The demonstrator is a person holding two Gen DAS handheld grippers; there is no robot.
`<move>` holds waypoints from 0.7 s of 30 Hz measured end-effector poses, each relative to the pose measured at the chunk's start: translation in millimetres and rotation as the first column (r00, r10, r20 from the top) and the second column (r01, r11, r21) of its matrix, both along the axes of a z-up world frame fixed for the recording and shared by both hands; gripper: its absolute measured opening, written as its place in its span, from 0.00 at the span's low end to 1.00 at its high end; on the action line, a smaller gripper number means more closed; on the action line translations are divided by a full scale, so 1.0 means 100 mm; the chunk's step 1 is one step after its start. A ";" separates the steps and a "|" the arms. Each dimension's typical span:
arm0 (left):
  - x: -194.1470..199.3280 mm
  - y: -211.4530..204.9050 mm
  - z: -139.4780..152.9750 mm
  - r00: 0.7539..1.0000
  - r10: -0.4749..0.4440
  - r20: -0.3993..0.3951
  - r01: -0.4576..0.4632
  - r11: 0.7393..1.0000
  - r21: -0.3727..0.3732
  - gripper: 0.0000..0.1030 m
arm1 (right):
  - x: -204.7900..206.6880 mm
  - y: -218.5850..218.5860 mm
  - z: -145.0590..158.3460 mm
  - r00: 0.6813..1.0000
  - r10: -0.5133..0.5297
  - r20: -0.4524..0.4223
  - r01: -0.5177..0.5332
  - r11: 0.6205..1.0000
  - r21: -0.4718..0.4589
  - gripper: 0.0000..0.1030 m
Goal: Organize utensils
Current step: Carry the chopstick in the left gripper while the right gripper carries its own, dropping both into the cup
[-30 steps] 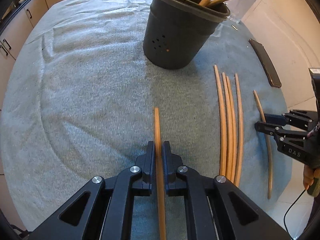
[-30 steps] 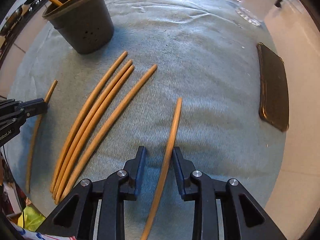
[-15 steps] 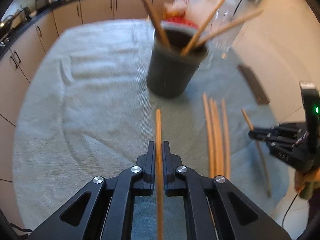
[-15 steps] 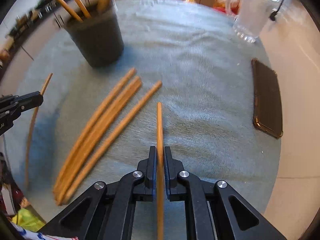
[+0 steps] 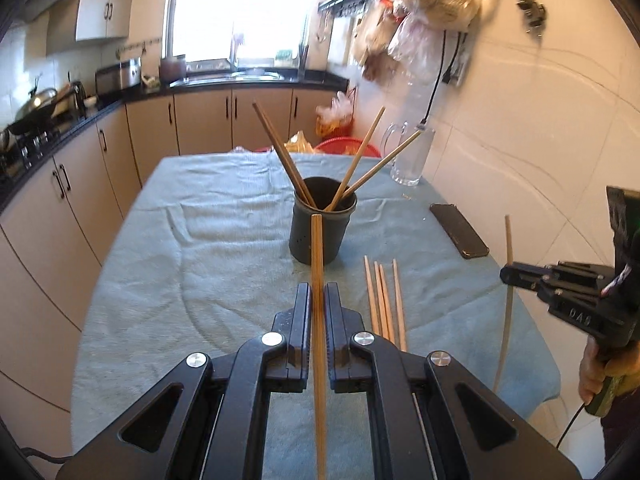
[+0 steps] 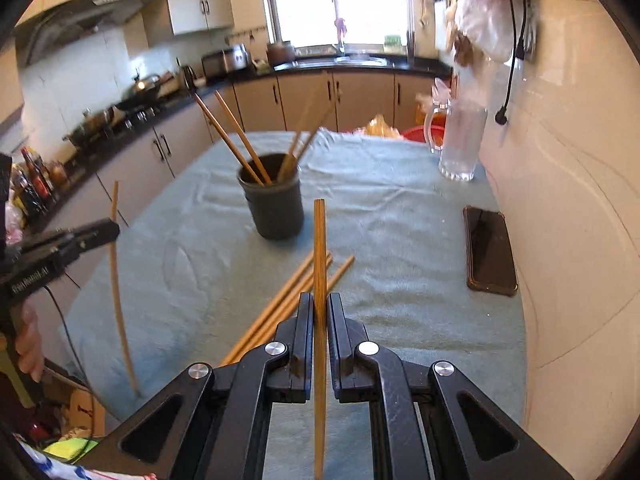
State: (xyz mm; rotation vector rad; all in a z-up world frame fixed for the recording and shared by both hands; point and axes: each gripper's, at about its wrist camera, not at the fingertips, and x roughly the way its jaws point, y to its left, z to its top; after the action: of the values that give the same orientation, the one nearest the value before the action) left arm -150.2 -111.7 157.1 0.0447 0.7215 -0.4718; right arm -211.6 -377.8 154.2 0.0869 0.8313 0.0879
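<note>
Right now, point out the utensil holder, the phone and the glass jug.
utensil holder (image 5: 318, 236), left wrist view, on its dark side wall.
phone (image 6: 490, 250), right wrist view, on its screen.
glass jug (image 6: 460, 144), right wrist view, on its clear body.

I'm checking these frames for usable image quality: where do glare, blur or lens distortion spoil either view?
Left wrist view: the bright kitchen window is blown out to white; straight cabinet fronts bow from the fisheye; the dark grey utensil cup stays sharp. Right wrist view: the window is overexposed too, and the wooden chopsticks standing in the cup look smeared.

No text reads clearly; lettering on both tongs stays illegible.
</note>
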 end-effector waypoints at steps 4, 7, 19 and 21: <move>-0.16 0.09 0.02 0.999 -0.019 0.031 0.018 0.999 0.033 0.06 | -0.12 0.08 0.10 0.999 0.016 0.042 -0.015 1.000 -0.022 0.07; -0.25 0.20 0.04 0.999 -0.003 0.047 0.001 0.999 0.049 0.06 | -0.16 0.16 0.12 0.998 0.028 0.060 -0.027 0.999 -0.031 0.07; -0.32 0.55 0.33 0.991 0.088 0.104 -0.077 0.991 -0.107 0.06 | -0.19 0.16 0.25 0.990 0.023 0.142 -0.028 0.999 0.030 0.07; -0.29 0.55 0.34 0.990 0.093 0.103 -0.081 0.989 -0.121 0.06 | -0.17 0.18 0.26 0.988 0.021 0.151 -0.026 0.999 0.032 0.07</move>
State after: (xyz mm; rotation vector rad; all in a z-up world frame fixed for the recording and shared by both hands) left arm -179.6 -56.2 190.9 -0.0701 0.5855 -0.4237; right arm -228.2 -360.2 180.4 0.1013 0.6797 0.1292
